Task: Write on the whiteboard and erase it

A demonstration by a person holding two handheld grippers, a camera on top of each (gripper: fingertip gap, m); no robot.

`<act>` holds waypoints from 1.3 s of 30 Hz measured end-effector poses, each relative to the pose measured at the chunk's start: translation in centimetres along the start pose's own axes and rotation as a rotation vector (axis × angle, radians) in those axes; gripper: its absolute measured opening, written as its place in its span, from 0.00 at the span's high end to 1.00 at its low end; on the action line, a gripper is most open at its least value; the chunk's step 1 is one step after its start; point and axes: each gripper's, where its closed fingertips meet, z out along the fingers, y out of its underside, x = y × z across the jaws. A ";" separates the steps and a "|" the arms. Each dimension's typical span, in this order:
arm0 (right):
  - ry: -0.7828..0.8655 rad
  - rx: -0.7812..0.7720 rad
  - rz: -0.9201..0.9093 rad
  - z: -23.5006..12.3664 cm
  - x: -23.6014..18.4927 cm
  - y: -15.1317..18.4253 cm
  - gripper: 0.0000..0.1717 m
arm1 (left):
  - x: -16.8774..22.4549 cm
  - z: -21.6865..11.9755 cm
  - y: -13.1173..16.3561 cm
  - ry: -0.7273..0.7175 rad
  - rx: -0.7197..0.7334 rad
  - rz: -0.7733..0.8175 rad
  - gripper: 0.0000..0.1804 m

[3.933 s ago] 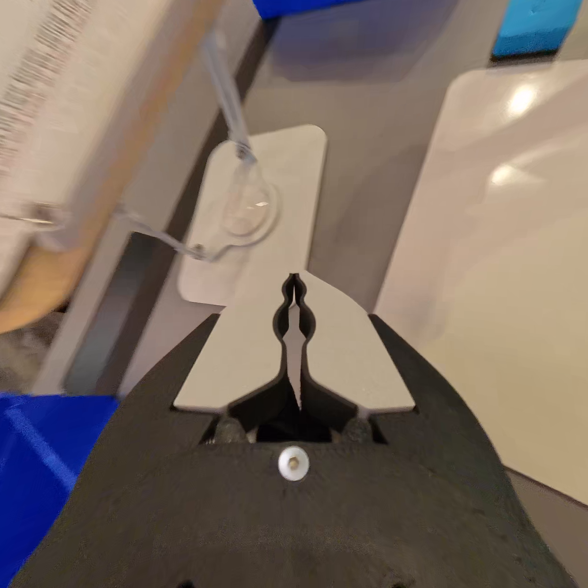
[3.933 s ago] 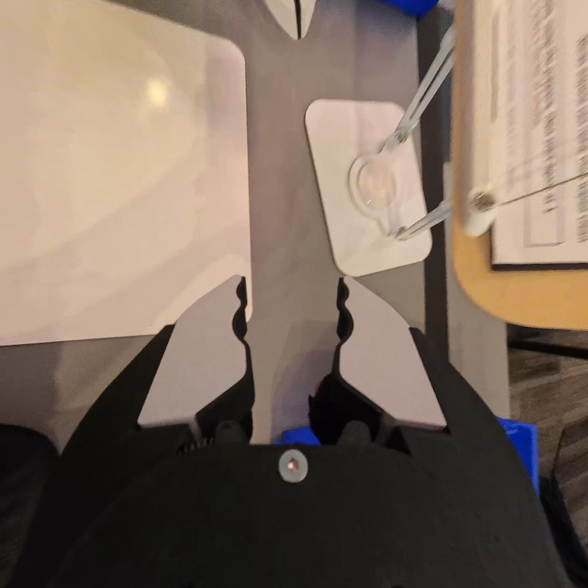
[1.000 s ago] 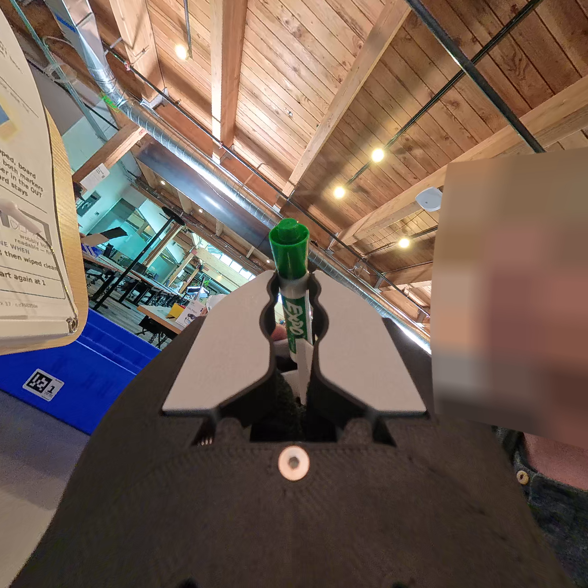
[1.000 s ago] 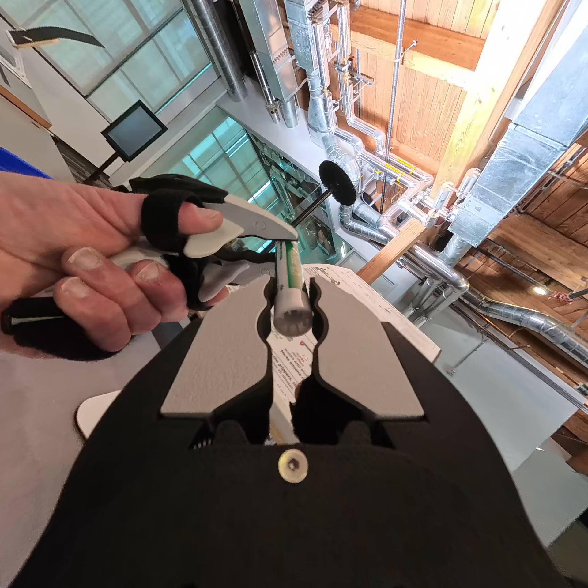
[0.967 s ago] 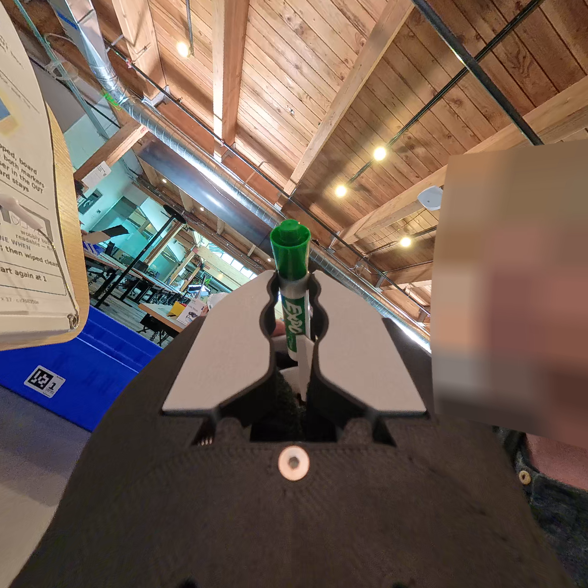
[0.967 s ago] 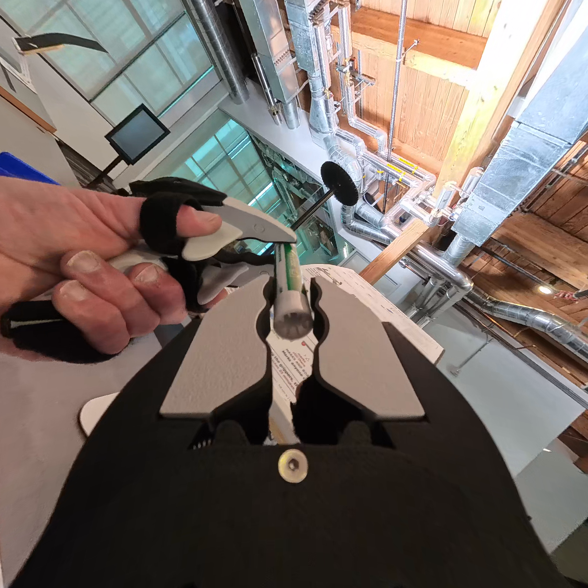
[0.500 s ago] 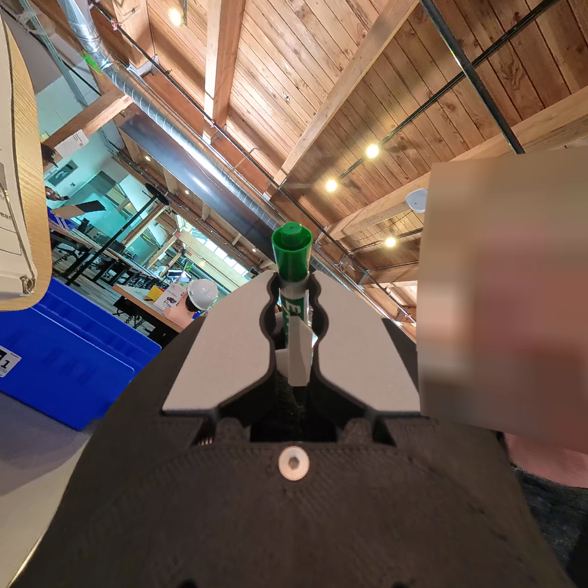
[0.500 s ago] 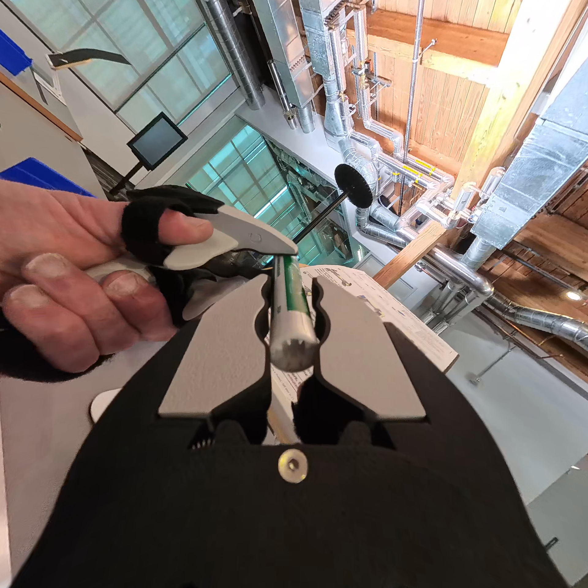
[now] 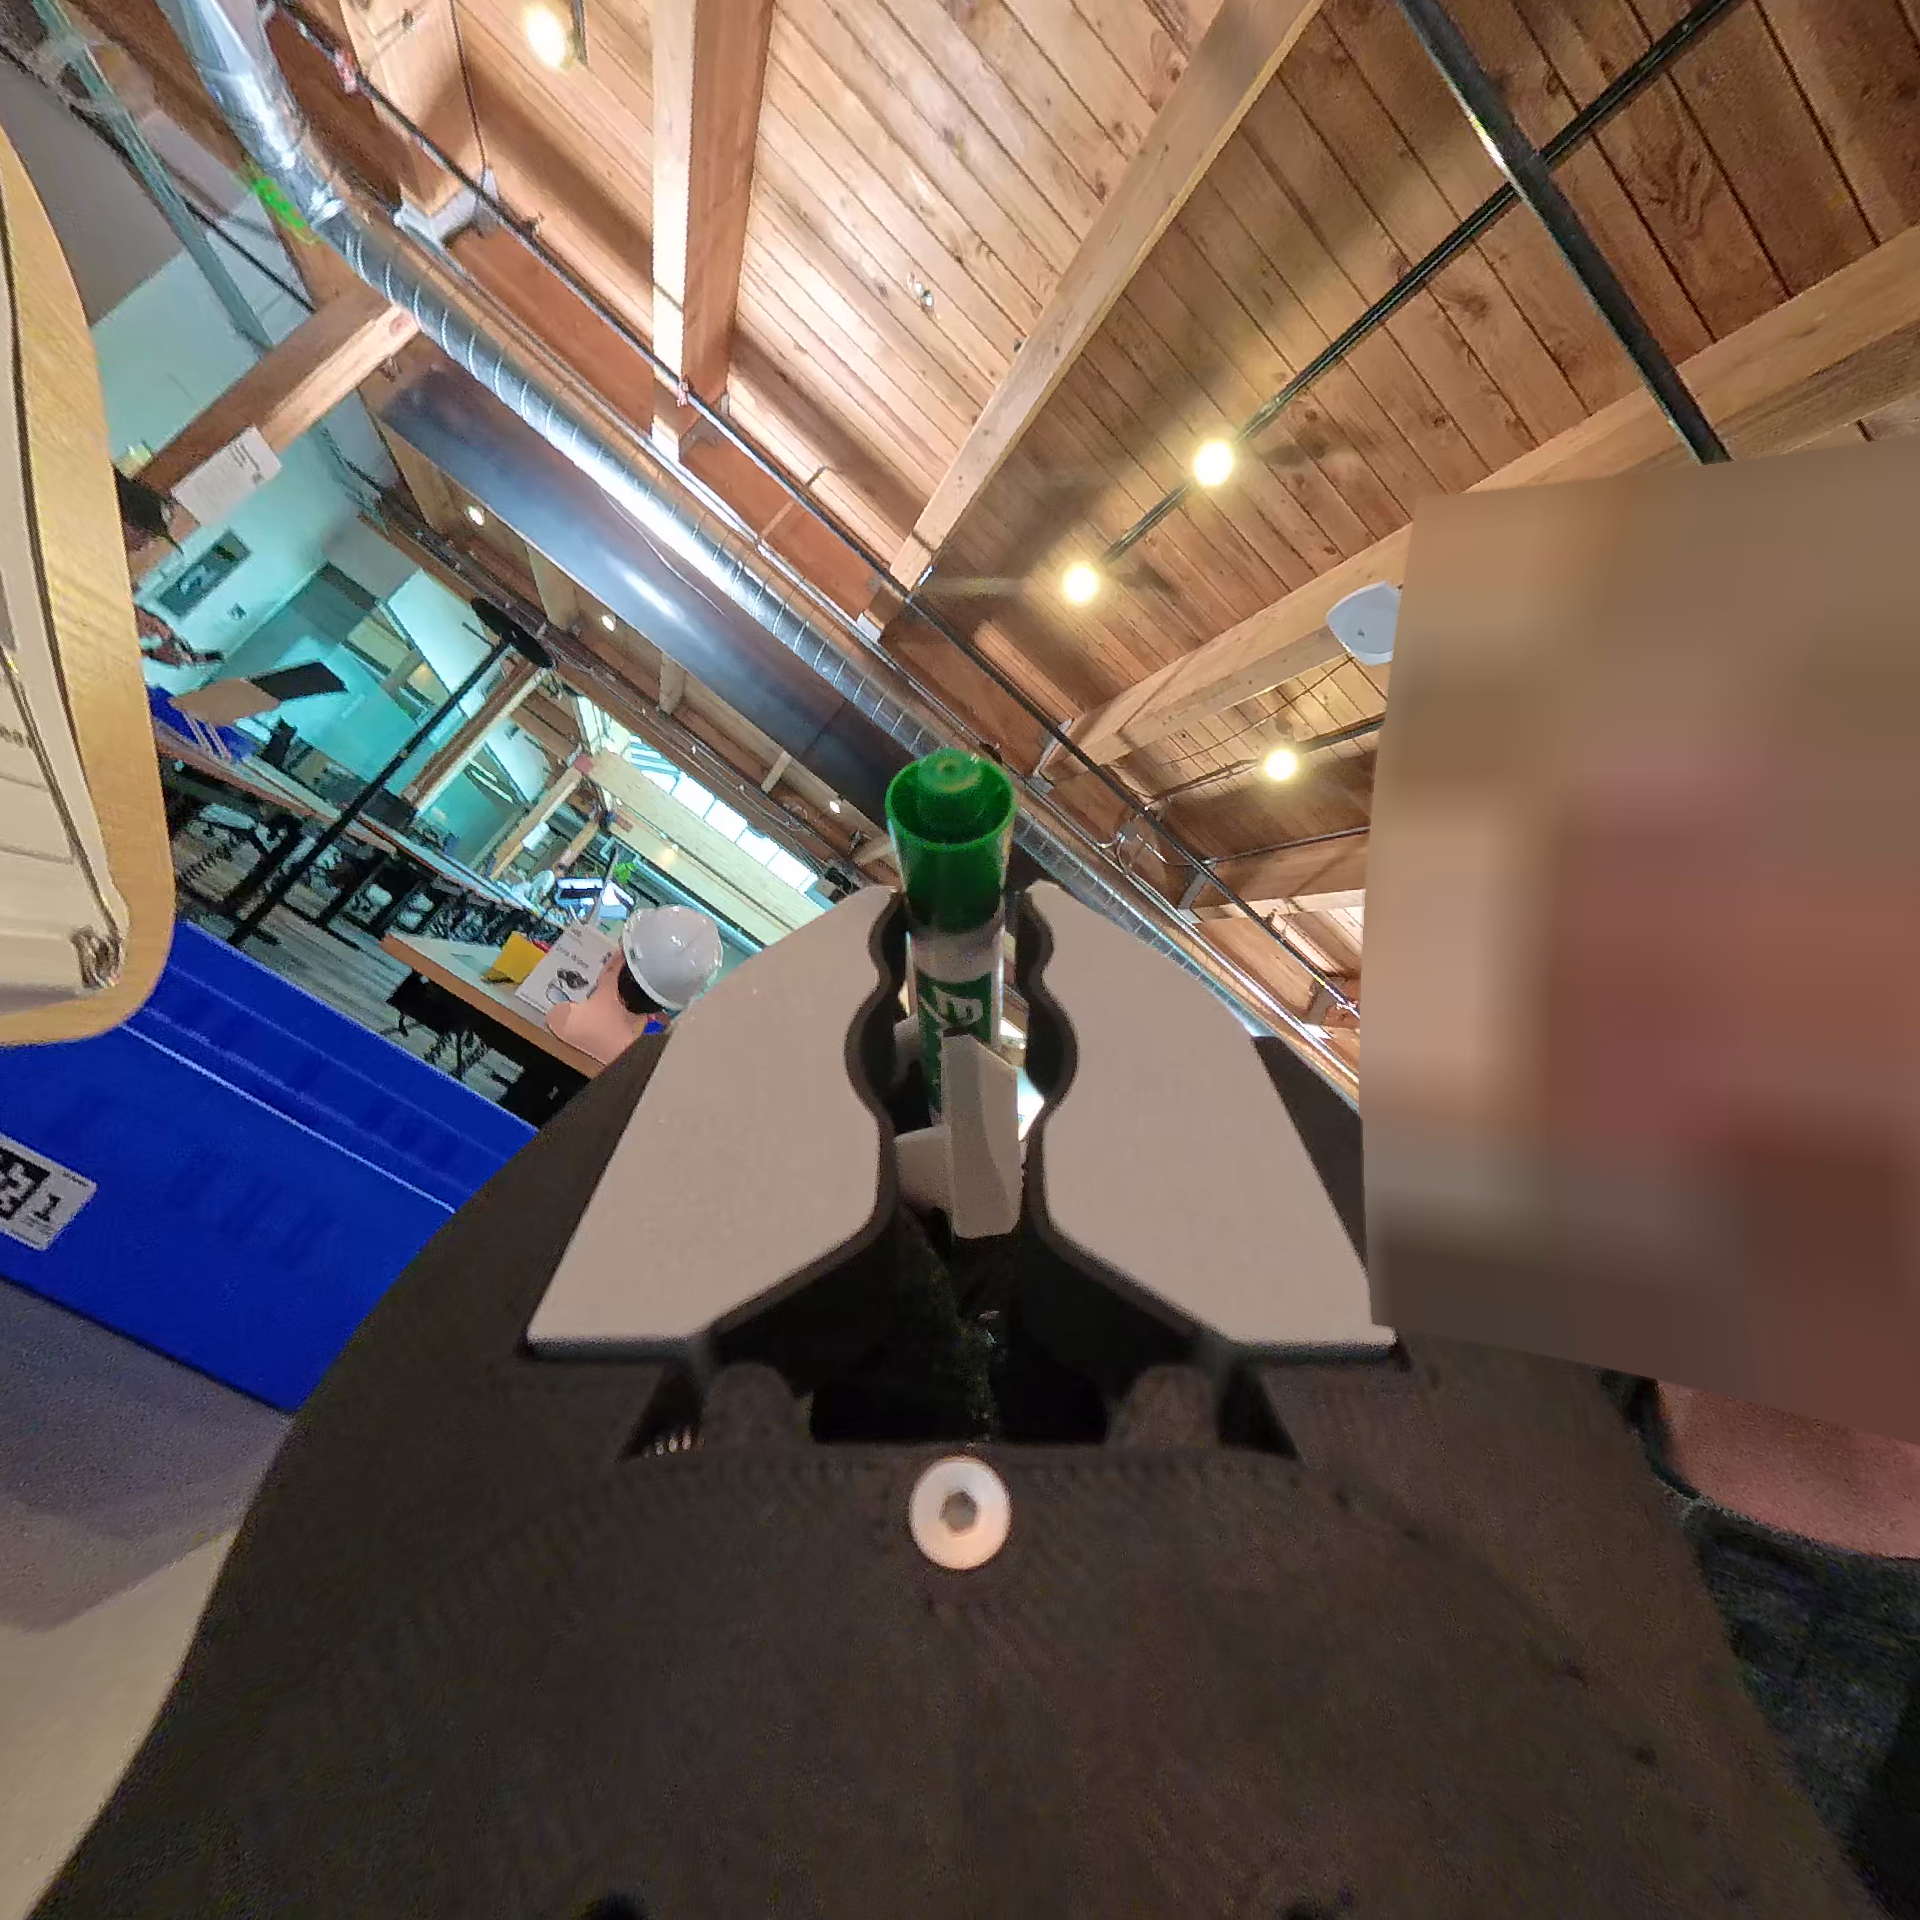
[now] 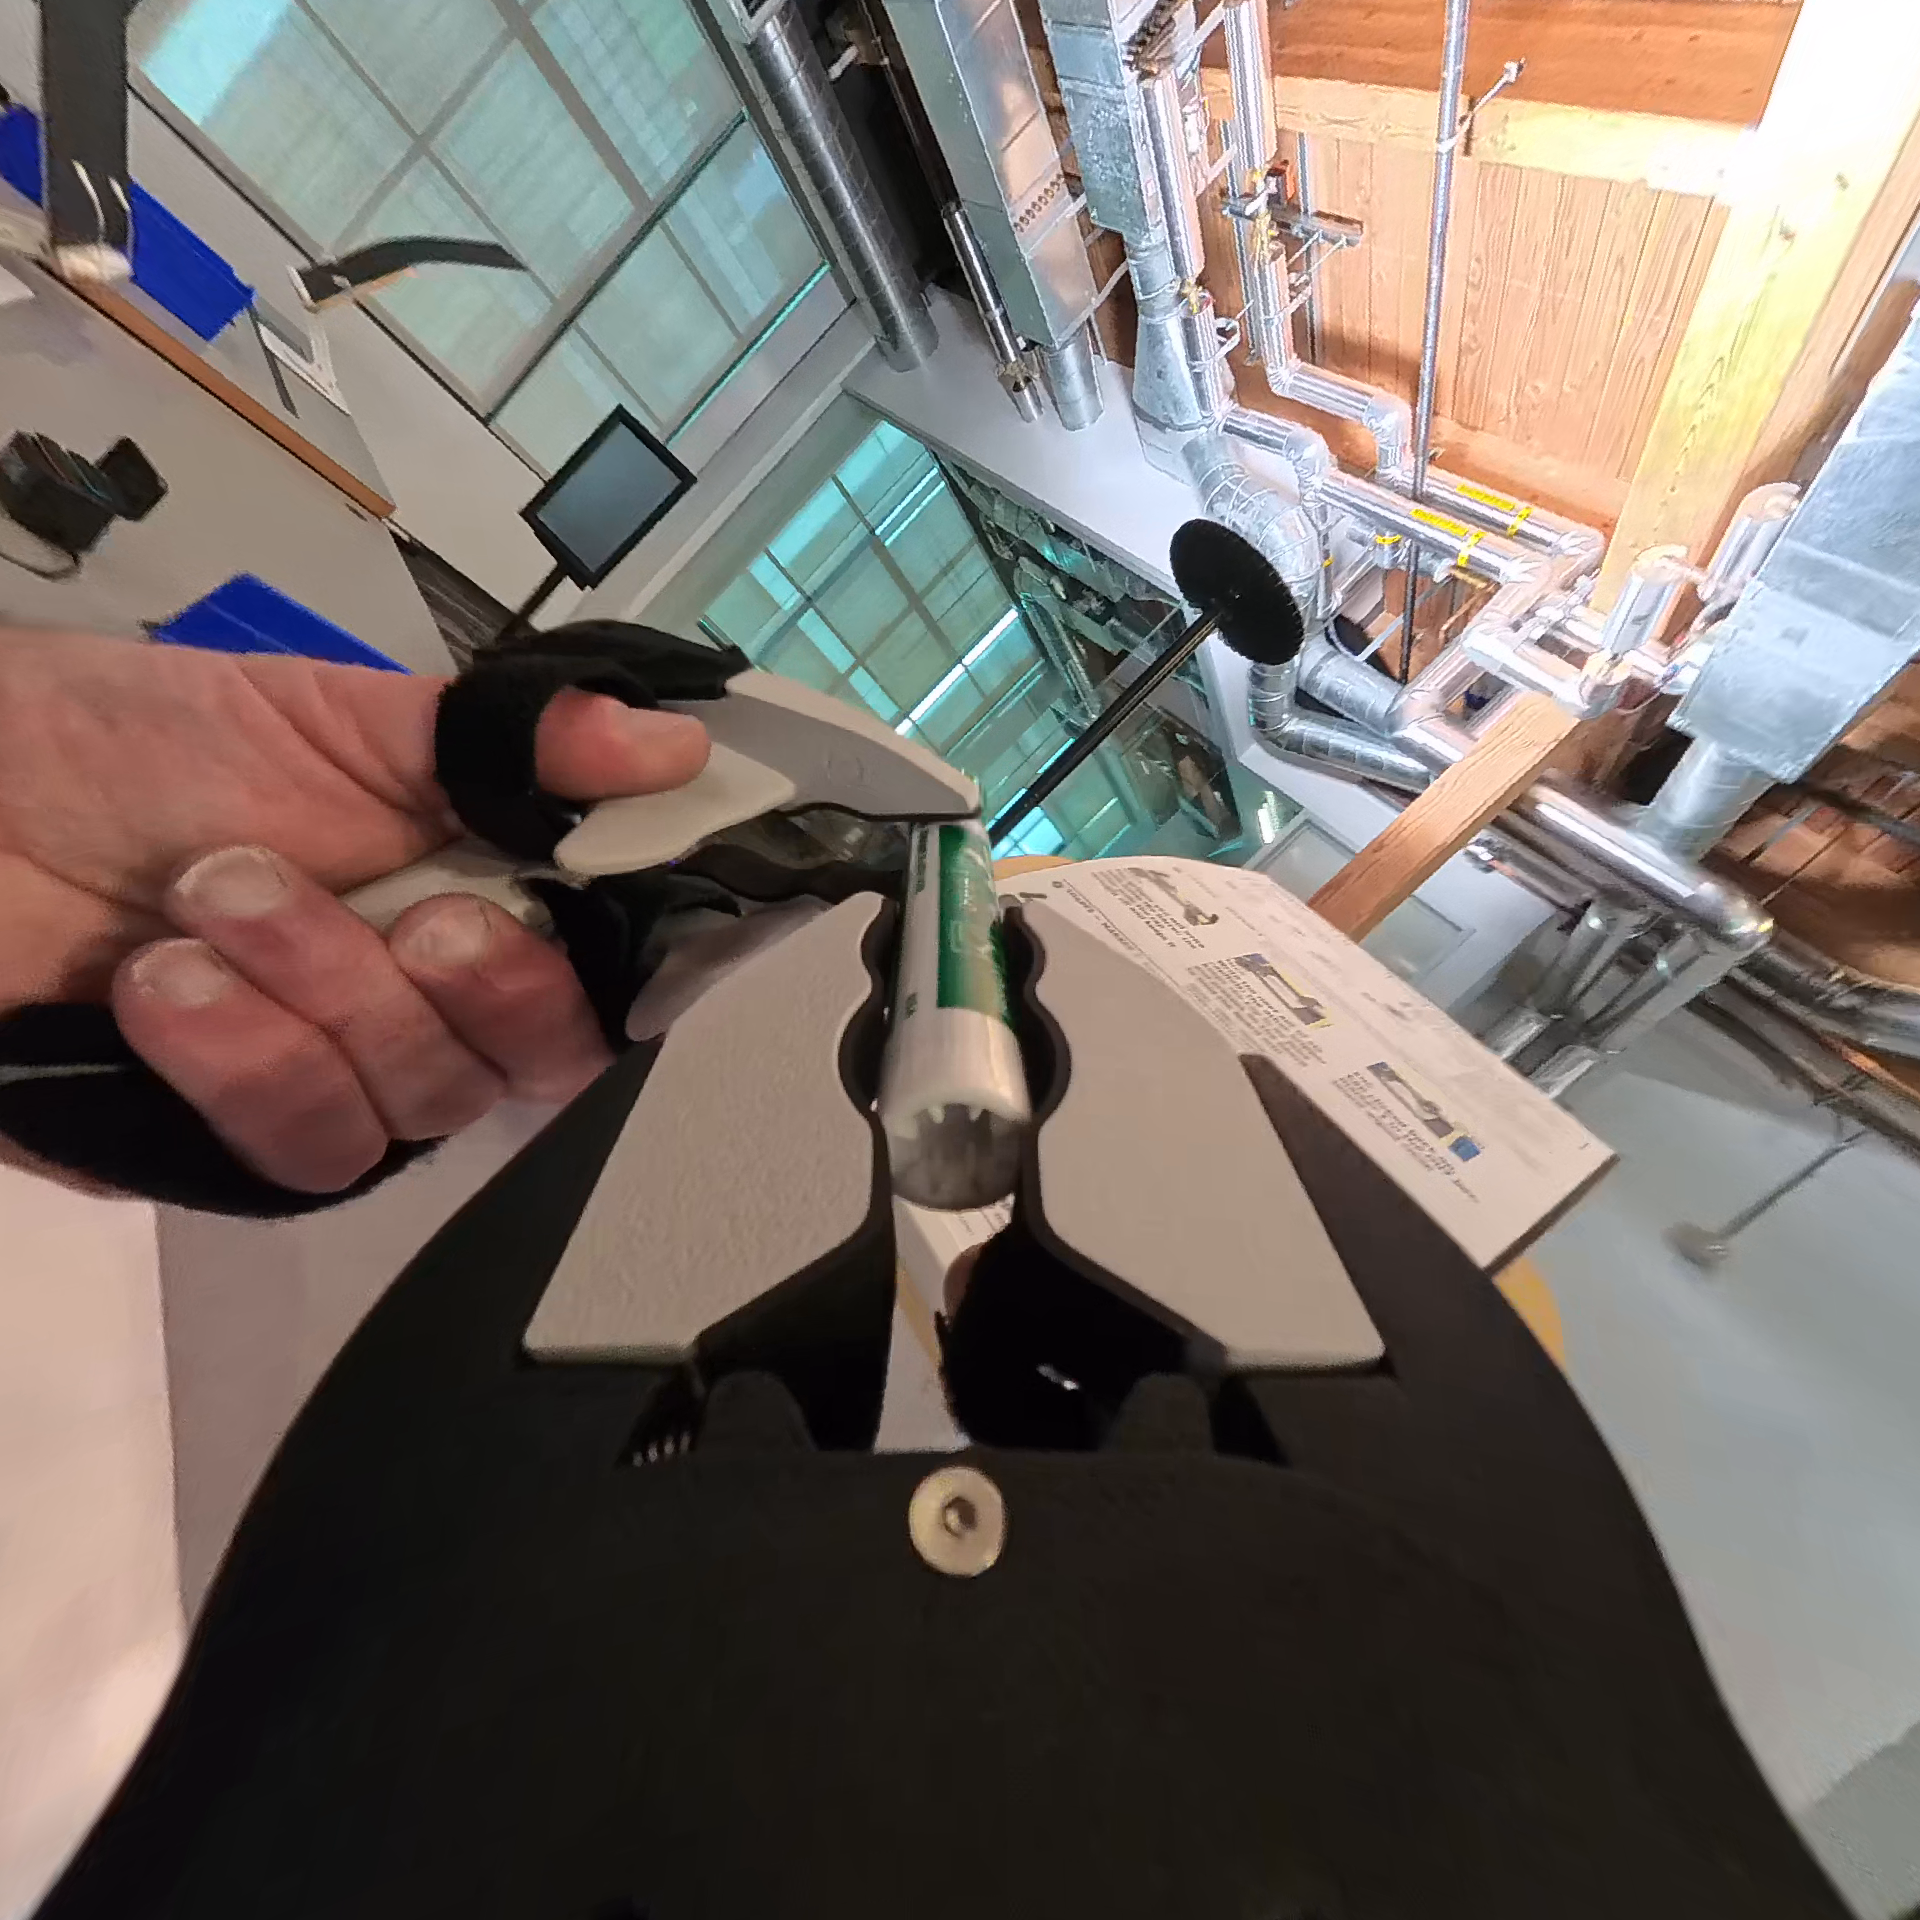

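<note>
Two grippers clamped on one green marker: left gripper near capped end, right gripper on barrel, likely for uncapping. Whiteboard not seen beside marker.

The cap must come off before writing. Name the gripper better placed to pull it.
Left. The left gripper closes on the marker just below its green cap. The right gripper clamps the white barrel end, so it would likely do the writing.
</note>
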 end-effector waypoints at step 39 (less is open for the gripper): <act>-0.615 0.176 0.653 -3.7 -0.9 -0.2 0.87 | 1.5 -0.4 4.1 -0.064 -0.630 0.950 0.89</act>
